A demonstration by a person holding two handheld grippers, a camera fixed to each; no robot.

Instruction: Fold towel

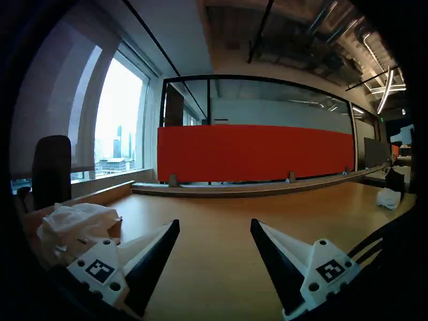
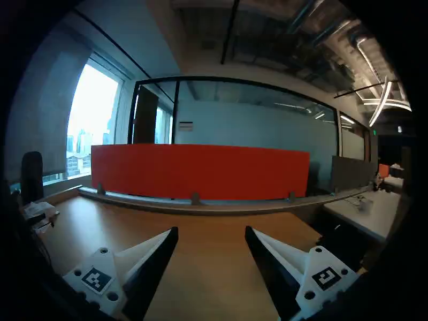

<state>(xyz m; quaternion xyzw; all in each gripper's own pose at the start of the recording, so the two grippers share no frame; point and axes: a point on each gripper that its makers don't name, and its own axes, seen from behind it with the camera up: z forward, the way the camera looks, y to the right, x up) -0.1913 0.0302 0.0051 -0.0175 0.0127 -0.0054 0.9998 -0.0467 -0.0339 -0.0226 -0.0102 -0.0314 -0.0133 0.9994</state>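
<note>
A crumpled white towel [image 1: 75, 224] lies at the left end of the wooden desk [image 1: 224, 224] in the left gripper view, just left of my left gripper [image 1: 215, 229], which is open and holds nothing. In the right gripper view the same white heap [image 2: 36, 212] shows small at the far left edge of the desk [image 2: 214, 251]. My right gripper [image 2: 211, 234] hovers open over bare wood, well away from the towel.
An orange divider panel [image 1: 254, 152] stands along the desk's back edge. A dark chair back [image 1: 51, 171] rises behind the towel near the window. A second white bundle [image 1: 389, 198] lies at the desk's right end. A neighbouring white desk [image 2: 369, 211] stands to the right.
</note>
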